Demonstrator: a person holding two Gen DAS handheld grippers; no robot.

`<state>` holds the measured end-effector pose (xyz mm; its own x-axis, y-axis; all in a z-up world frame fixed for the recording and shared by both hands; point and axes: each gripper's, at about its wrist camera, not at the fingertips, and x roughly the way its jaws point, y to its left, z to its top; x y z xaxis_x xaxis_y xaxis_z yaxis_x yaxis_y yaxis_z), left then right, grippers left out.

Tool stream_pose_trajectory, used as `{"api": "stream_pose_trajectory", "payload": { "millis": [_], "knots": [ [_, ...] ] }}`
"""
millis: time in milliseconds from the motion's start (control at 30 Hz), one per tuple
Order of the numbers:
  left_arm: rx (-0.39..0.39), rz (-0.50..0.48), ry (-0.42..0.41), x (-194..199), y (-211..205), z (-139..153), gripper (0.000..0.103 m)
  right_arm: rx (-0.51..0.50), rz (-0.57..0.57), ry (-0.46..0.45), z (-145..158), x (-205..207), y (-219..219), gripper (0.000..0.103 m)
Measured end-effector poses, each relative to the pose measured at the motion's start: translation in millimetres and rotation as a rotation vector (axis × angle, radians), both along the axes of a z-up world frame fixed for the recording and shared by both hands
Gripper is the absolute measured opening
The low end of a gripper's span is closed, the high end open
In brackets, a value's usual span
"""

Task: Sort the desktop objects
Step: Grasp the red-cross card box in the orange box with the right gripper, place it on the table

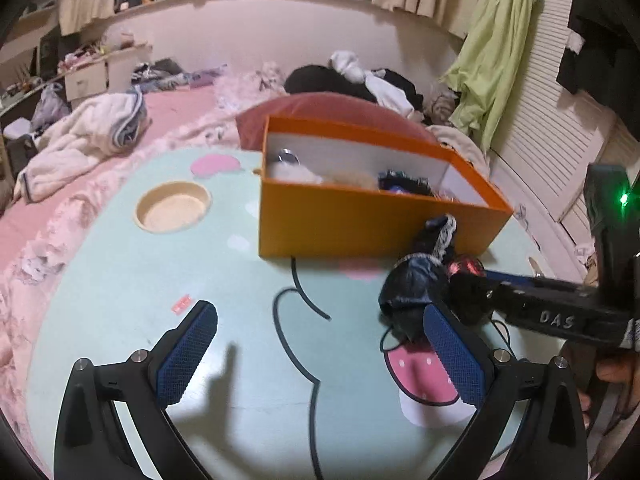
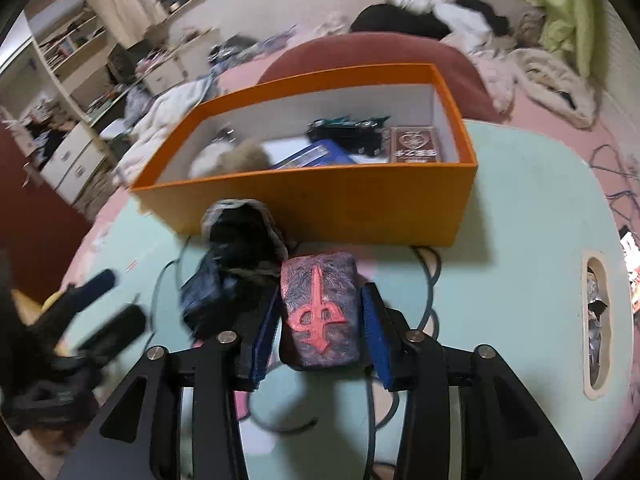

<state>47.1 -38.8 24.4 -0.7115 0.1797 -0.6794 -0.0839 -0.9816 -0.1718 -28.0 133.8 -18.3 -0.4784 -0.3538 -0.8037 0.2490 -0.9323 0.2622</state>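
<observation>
An orange box [image 1: 360, 224] [image 2: 320, 204] stands on the mint-green cartoon table [image 1: 120, 280]; inside lie a dark toy car [image 2: 348, 130], a brown card case [image 2: 414, 144], a blue item and furry things. Just before the box, a dark block with a red cross emblem [image 2: 318, 312] [image 1: 466, 268] sits between the blue pads [image 2: 376, 332] of my right gripper [image 2: 320, 300] [image 1: 480, 280], with a thin gap showing at the right pad. A crumpled black bundle [image 2: 224, 280] [image 1: 416, 284] lies against its left. My left gripper [image 1: 320, 312] is open and empty over the tabletop.
A round wooden recess [image 1: 172, 208] is set in the table's left part and a slot [image 2: 596, 320] in its right edge. A red cushion [image 2: 380, 52] lies behind the box. Pink bedding, clothes and blankets surround the table. A small red scrap [image 1: 182, 303] lies on the surface.
</observation>
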Motion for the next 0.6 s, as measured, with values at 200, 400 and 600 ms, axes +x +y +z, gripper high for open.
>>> {"api": "stream_pose_trajectory", "payload": {
  "millis": [200, 400, 600],
  "knots": [
    [0.020, -0.041, 0.025, -14, -7, 23, 0.103, -0.063, -0.085, 0.119, 17, 30, 32, 0.071],
    [0.108, -0.153, 0.044, -69, 16, 74, 0.099, 0.003, 0.012, 0.100, -2, 58, 31, 0.072],
    [0.012, -0.244, -0.211, -169, 81, 61, 0.088, 0.090, 0.050, 0.129, -8, 64, 14, 0.075]
  ]
}}
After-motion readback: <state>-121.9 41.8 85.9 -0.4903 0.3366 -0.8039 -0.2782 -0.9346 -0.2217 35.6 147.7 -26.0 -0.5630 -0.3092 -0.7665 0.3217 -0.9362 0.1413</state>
